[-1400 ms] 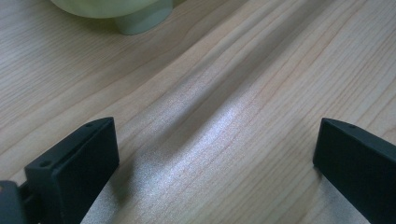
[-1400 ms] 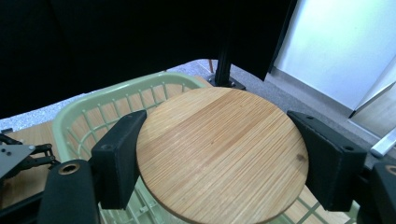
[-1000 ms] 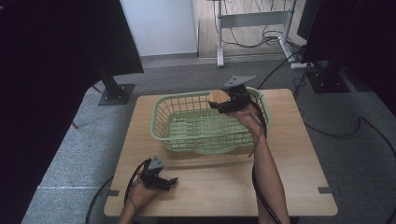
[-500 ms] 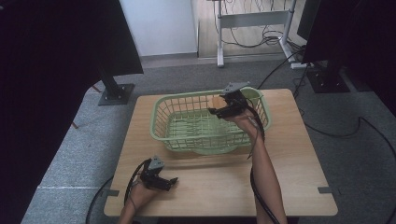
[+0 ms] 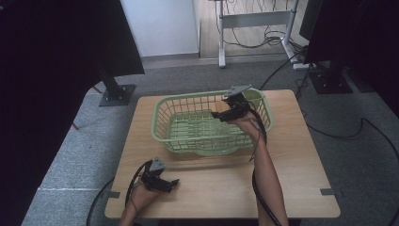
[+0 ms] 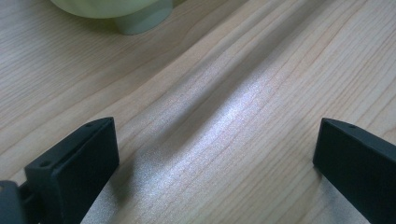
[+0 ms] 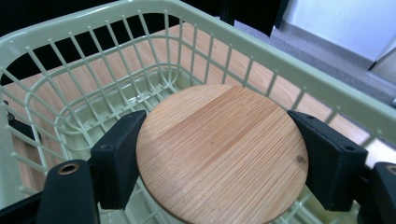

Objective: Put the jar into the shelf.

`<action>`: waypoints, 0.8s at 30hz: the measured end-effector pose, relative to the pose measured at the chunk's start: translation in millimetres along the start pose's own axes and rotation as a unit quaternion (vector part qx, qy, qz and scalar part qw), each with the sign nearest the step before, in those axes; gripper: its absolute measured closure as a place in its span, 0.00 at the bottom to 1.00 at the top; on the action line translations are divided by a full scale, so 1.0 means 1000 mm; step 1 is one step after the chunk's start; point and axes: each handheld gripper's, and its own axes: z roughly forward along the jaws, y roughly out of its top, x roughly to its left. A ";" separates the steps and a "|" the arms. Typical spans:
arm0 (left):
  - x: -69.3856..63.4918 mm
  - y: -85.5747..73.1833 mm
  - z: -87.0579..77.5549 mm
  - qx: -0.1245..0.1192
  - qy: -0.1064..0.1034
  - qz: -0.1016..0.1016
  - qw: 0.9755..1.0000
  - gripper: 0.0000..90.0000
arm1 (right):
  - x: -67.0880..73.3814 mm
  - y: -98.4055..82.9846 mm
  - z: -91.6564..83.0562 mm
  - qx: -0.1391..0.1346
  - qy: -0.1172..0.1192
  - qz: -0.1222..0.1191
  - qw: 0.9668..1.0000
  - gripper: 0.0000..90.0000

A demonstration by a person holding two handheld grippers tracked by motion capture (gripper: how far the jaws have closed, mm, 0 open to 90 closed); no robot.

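Note:
A round wooden disc (image 7: 222, 151) sits flat between the jaws of my right gripper (image 7: 219, 158), which is shut on its edges. The disc hangs inside the pale green wire basket (image 7: 154, 79), near its far right corner. From above, my right gripper (image 5: 225, 114) reaches into the basket (image 5: 160, 123) from the right, and the disc (image 5: 219, 108) barely peeks out beside it. My left gripper (image 5: 173, 182) rests low over the bare wooden table (image 5: 291, 155) at the front left. In the left gripper view its jaws stand wide apart over the wood, nothing between them, gripper (image 6: 215, 149) open.
The basket's rounded foot (image 6: 135, 18) lies just ahead of the left gripper. Black cables trail from both grippers along the forearms. Dark monitor stands (image 5: 115, 92) and a desk frame (image 5: 254, 28) stand on the grey carpet beyond the table.
My right gripper has carried the disc down and leftward, from above the basket's far rim into the basket. The left gripper has stayed where it was.

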 end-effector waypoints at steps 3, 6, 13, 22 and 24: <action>0.000 0.000 0.000 0.000 0.000 0.000 1.000 0.00 | -0.004 -0.002 -0.003 -0.003 -0.001 0.017 1.000 0.25; 0.000 0.000 0.000 0.000 0.000 0.000 1.000 0.00 | -0.003 -0.002 -0.003 -0.001 0.001 0.015 1.000 0.25; 0.000 0.000 0.000 0.000 0.000 0.000 1.000 0.00 | -0.003 -0.001 -0.002 -0.002 0.003 0.021 1.000 0.16; 0.000 0.000 0.000 0.000 0.000 0.000 1.000 0.00 | -0.001 0.002 -0.008 -0.013 0.000 0.014 1.000 0.07; 0.000 0.000 0.000 0.000 0.000 0.000 1.000 0.00 | 0.001 0.004 -0.009 -0.014 -0.004 0.011 1.000 0.07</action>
